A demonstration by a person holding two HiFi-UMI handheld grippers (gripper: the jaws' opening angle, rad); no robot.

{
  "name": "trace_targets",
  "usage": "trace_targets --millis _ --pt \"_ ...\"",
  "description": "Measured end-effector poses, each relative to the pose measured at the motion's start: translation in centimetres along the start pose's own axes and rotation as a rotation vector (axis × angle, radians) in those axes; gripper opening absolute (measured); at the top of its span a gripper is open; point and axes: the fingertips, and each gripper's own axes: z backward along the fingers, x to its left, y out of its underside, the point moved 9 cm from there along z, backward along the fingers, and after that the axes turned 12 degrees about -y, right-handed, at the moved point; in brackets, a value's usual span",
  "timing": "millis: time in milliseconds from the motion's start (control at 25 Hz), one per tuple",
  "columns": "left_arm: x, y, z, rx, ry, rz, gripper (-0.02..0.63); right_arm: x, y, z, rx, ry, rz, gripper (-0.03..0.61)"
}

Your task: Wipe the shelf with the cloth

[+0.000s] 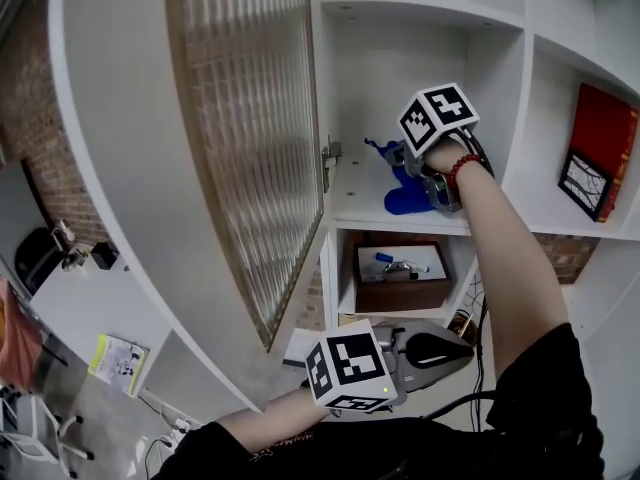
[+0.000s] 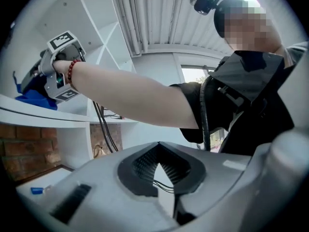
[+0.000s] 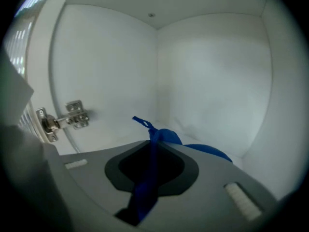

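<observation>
Step in hand: the wipe itself. The right gripper (image 1: 414, 180) is inside the open compartment, jaws clamped on the blue cloth (image 3: 166, 136). The strip runs back through the jaw throat, and the bunched end sits just ahead of the tips.

Cloth position: the bunch is down on the white shelf board (image 1: 352, 204), towards the right side of the compartment. A flat fold spreads towards the right wall and a small tail sticks up. From the head view it looks to be touching the board, but I can't tell how hard it presses.

The left gripper (image 1: 438, 349) is low and well apart from the shelf, near the person's body. Its jaws are together with nothing between them, so it's idle.

The ribbed-glass door (image 1: 250, 148) is swung open on the left, with its hinge (image 3: 63, 120) on the left wall inside.

Next move, my read: hold the clamp and press the bunch flat, then sweep across the board towards the hinge side and the back corners. The left part of the board probably needs the most attention.

Risks – the wad is small so coverage per pass is thin, and the jaw tips may scrape the board if the angle drops.
</observation>
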Motion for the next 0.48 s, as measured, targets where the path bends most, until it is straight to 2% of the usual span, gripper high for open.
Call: trace_targets --millis 80,200,480 --pt "-0.2 -0.2 -0.2 -0.010 -0.011 -0.025 0.000 2.4 -0.8 -1.0 -0.007 -0.084 0.056 0.046" --pt "-0.4 -0.2 -0.2 -0.024 -0.006 -0.026 0.000 4.8 -1.1 -2.9 0.030 -0.125 0.139 0.046" --pt "0.2 0.4 0.7 -0.035 -0.043 -0.003 0.000 5.7 -0.9 -6.3 0.154 -0.060 0.265 0.046"
